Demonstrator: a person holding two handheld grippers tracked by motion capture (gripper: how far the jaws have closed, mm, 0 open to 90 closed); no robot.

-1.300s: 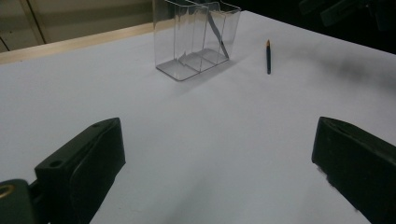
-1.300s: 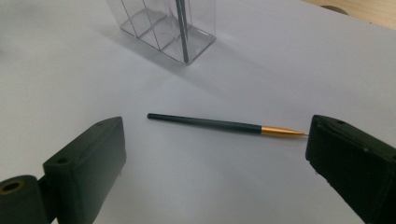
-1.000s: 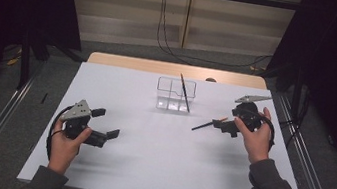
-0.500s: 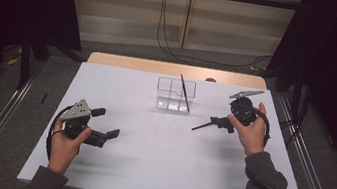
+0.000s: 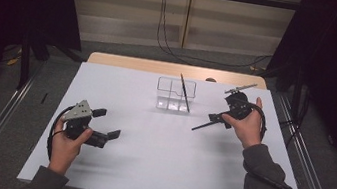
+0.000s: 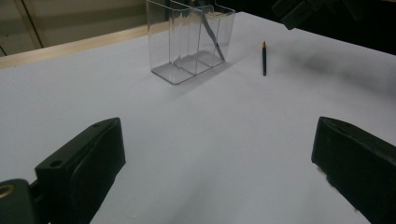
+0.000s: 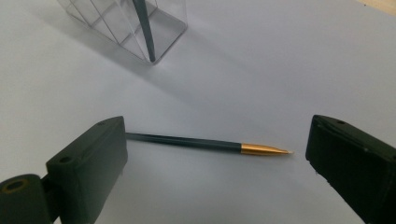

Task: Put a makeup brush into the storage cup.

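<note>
- High view: the counter [image 5: 145, 172] carries a clear holder [image 5: 175, 94] near its far middle, with one pen [image 5: 185, 93] leaning inside its right compartment.
- High view: a second pen [image 5: 204, 125] lies flat on the counter, right of the holder and apart from it, just in front of the right gripper [image 5: 214, 117].
- High view: the left gripper [image 5: 107, 123] is held low over the near-left part of the counter, well apart from the holder, jaws spread.
- Left gripper view: the left gripper [image 6: 219, 154] has its jaws wide apart with bare counter between them; the holder [image 6: 189, 39] stands ahead, the loose pen [image 6: 264, 58] lies to its right.
- Right gripper view: the right gripper [image 7: 217, 149] is spread, holding nothing; the loose pen [image 7: 205, 143] lies crosswise between the jaws, gold tip toward the right jaw, its dark end passing behind the left jaw. Contact cannot be told.
- Right gripper view: the holder [image 7: 126, 28] stands beyond, the leaning pen [image 7: 145, 30] in its end compartment.
</note>
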